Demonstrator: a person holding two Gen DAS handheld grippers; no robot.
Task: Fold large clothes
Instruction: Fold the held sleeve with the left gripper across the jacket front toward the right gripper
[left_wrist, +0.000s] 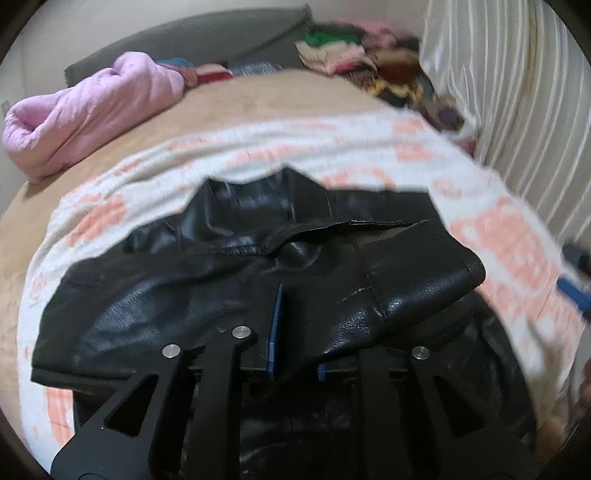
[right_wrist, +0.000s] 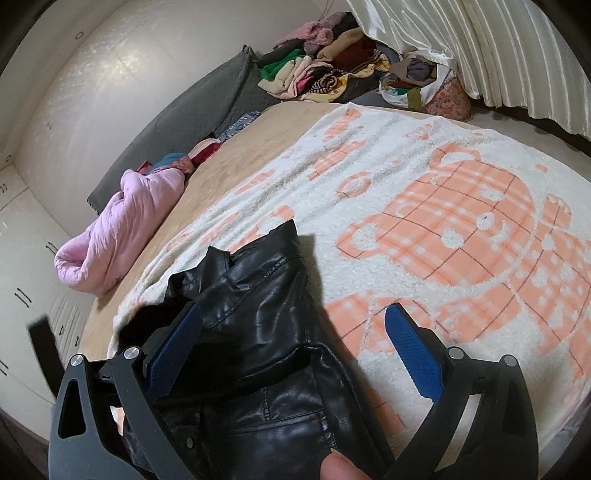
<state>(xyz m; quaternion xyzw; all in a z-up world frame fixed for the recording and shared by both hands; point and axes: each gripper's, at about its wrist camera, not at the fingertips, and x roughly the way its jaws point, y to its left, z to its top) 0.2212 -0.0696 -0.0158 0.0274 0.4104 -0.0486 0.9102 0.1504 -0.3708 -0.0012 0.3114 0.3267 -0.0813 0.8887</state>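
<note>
A black leather jacket (left_wrist: 221, 266) lies crumpled on a white blanket with orange bears (left_wrist: 332, 144) spread over the bed. My left gripper (left_wrist: 299, 317) is low on it with its jaws close together. A fold of the leather sits between them and drapes over the right finger, hiding whether the pads (left_wrist: 275, 325) press. In the right wrist view my right gripper (right_wrist: 295, 354) stands wide open above the jacket (right_wrist: 266, 332). Its left pad (right_wrist: 173, 354) is near the leather and its right pad is over the blanket (right_wrist: 443, 221). Neither pad grips anything.
A rolled pink quilt (right_wrist: 122, 236) lies at the bed's left edge by a grey headboard cushion (right_wrist: 184, 114). Piled clothes (right_wrist: 325, 70) and a flowered bag (right_wrist: 448, 99) sit at the far end under a white pleated curtain (right_wrist: 480, 40). A thumb tip (right_wrist: 340, 469) shows at the bottom edge.
</note>
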